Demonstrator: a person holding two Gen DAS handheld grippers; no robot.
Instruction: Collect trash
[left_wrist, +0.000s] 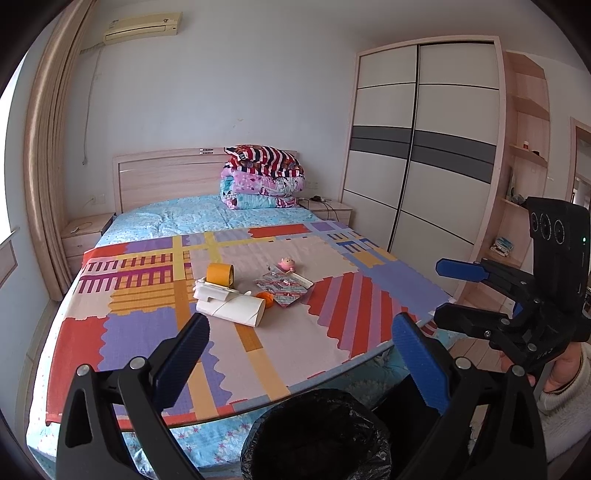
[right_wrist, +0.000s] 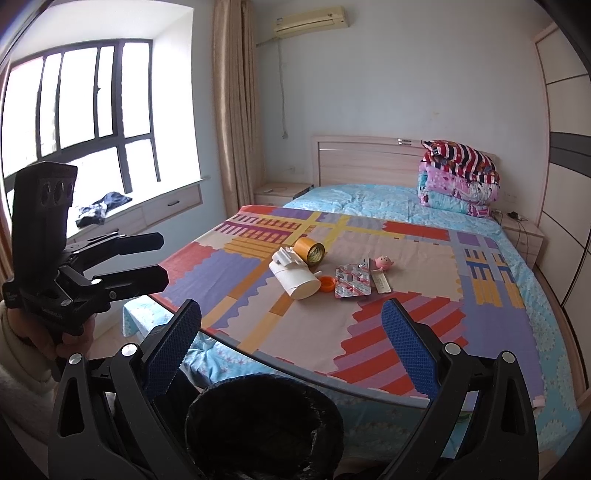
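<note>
Bed scene. White paper tube (left_wrist: 236, 308) lies mid-mat (left_wrist: 295, 332), long axis running 10 to 4 o'clock, open end toward 4. Left gripper (left_wrist: 295, 354) and right gripper (right_wrist: 291, 343) both released, empty, above the bin (left_wrist: 317, 435).

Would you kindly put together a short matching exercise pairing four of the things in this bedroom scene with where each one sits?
Things:
1. tape roll
2. pink toy
3. bin
4. folded quilts

Places:
A. by the headboard
B. below the bed's near edge
C. behind the white tube
D. right of the foil packet

Pairs: 1-C, 2-D, 3-B, 4-A
</note>
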